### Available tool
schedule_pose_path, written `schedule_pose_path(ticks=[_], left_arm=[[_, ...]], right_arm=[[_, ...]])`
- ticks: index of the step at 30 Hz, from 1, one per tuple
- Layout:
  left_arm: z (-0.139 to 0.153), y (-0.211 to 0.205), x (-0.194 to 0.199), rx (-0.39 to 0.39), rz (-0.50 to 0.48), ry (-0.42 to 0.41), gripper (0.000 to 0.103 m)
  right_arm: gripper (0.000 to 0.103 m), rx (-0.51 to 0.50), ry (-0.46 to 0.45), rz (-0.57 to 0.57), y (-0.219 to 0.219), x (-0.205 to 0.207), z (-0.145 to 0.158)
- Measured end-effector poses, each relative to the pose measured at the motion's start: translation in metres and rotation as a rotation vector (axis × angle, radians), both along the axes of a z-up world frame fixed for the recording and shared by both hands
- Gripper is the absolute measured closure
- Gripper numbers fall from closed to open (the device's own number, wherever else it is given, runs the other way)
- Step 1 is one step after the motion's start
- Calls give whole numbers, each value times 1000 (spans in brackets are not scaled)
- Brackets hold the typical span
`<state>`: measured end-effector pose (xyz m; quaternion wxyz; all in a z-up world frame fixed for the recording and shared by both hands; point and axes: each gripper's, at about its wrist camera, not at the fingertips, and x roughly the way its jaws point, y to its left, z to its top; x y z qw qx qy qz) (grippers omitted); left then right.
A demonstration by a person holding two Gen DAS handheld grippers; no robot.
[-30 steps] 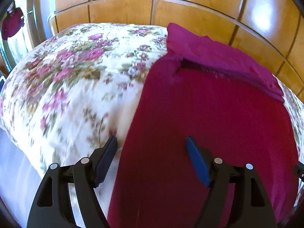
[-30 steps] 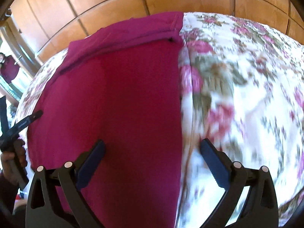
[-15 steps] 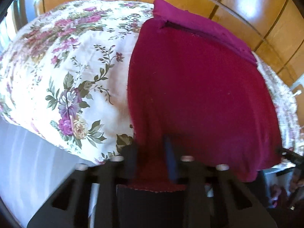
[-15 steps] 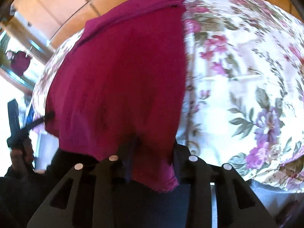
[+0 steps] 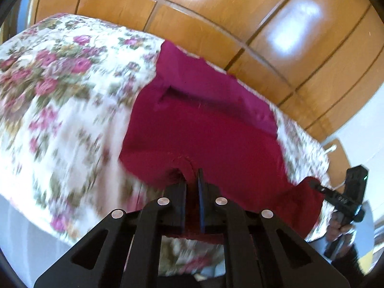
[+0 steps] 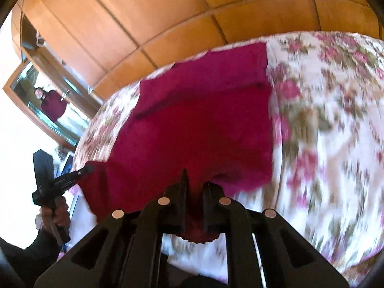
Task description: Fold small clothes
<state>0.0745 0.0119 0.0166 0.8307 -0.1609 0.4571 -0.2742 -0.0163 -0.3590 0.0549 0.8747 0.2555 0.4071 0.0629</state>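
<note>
Each hand-held gripper, left (image 5: pixel 191 180) and right (image 6: pixel 195 183), clamps the crimson garment's (image 5: pixel 204 129) near hem, length running away.

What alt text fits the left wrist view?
The left gripper is shut on the near hem of a magenta garment spread on a floral bedspread. The right gripper pinches the far corner; wooden panels behind.

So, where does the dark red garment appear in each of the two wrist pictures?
Left wrist view: the dark red garment fills the centre, its near hem pinched in the left tongs.
Right wrist view: the garment lies centre-left, its near hem pinched in the right tongs.
Shared landmark: the floral bedspread under it.
</note>
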Motion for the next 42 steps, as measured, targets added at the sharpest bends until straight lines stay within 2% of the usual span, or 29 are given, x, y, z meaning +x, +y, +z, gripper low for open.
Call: schedule_pose_path(ticks=[6,8,9,10,11,12,13,14,15,18,22,23,26,28,29,30,31,32,33,36,42], left_arm=[[2,-21,71,-3,64,31,96],[1,-26,95,16,112,38,89],[0,-26,105,14,127,52,76],[-1,-24,114,-2,141,71,57],[-1,-17,123,-26,191,82,48],[1,-9,127,-44,237,76,39],[2,-3,129,-52,259,67,38],[4,5,130,-52,275,56,38],[5,13,130,-48,286,47,36],[0,31,119,-27,283,23,36],[-19,27,91,74,170,-25,36],[-25,25,88,91,148,-30,36],[-40,9,74,115,70,-30,36],[-44,-3,69,161,32,-49,36],[-48,-7,69,190,27,-63,36],[-51,-9,71,199,25,-62,45],[-53,-11,72,196,18,-51,67],[-54,-12,76,196,8,-23,70],[-53,-10,76,194,16,-21,82],[-47,3,77,112,27,10,88],[-34,15,57,-8,2,55,90]], right_arm=[[95,-5,57,-74,-30,56,-19],[93,0,68,-93,-37,67,-23],[88,5,68,-101,-40,68,-22],[81,25,61,-106,-44,71,-21],[60,46,49,-111,-48,71,-19],[44,58,37,-114,-50,70,-15],[37,62,15,-121,-51,67,-10],[26,66,-6,-129,-53,59,-5],[23,72,-14,-131,-57,56,-3],[22,51,-17,-145,-61,29,-3],[23,13,55,-155,-56,5,-26],[27,9,70,-156,-54,3,-33],[39,-5,100,-159,-47,8,-51],[50,-9,96,-143,-41,16,-56],[63,-11,97,-134,-39,21,-57],[69,-29,107,-130,-35,26,-57],[72,-47,111,-131,-32,29,-57],[82,-48,111,-133,-32,28,-55],[87,-39,108,-143,-34,26,-52],[92,-18,60,-154,-41,12,-37],[93,-22,24,-161,-46,-21,-11]])
